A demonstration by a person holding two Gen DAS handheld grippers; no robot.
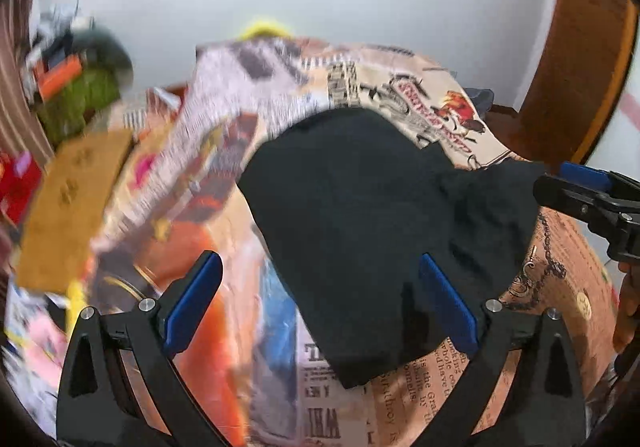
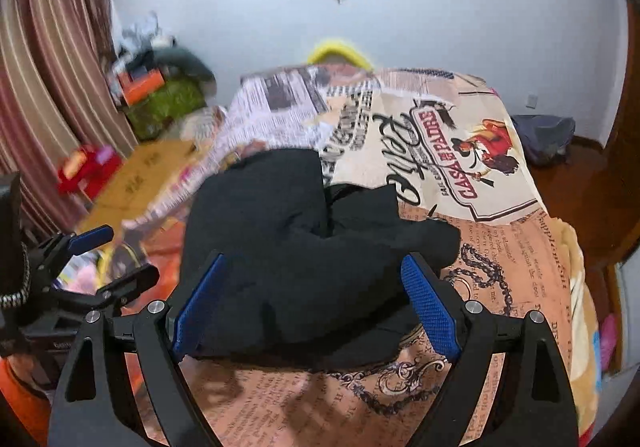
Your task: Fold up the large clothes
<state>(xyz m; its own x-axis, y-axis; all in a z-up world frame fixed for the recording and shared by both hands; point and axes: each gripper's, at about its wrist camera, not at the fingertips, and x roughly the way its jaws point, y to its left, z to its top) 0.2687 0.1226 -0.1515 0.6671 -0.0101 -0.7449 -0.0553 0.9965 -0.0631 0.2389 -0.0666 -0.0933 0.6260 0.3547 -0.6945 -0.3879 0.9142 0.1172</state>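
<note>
A black garment [image 1: 360, 215] lies bunched and partly folded on a bed with a printed newspaper-pattern cover [image 1: 560, 287]. It also shows in the right wrist view [image 2: 304, 255]. My left gripper [image 1: 320, 287] is open, its blue pads [image 1: 444, 303] just above the garment's near edge, holding nothing. My right gripper [image 2: 316, 295] is open over the garment's near side, empty. The right gripper also shows at the right edge of the left wrist view [image 1: 576, 191]. The left gripper shows at the left of the right wrist view [image 2: 104, 259].
The bed cover [image 2: 500, 267] fills the middle. A cardboard box [image 2: 140, 175], red items [image 2: 88, 167] and a green pile [image 2: 168, 107] sit at the left by a striped curtain [image 2: 48, 67]. A dark bag [image 2: 544, 139] lies on the wooden floor at right.
</note>
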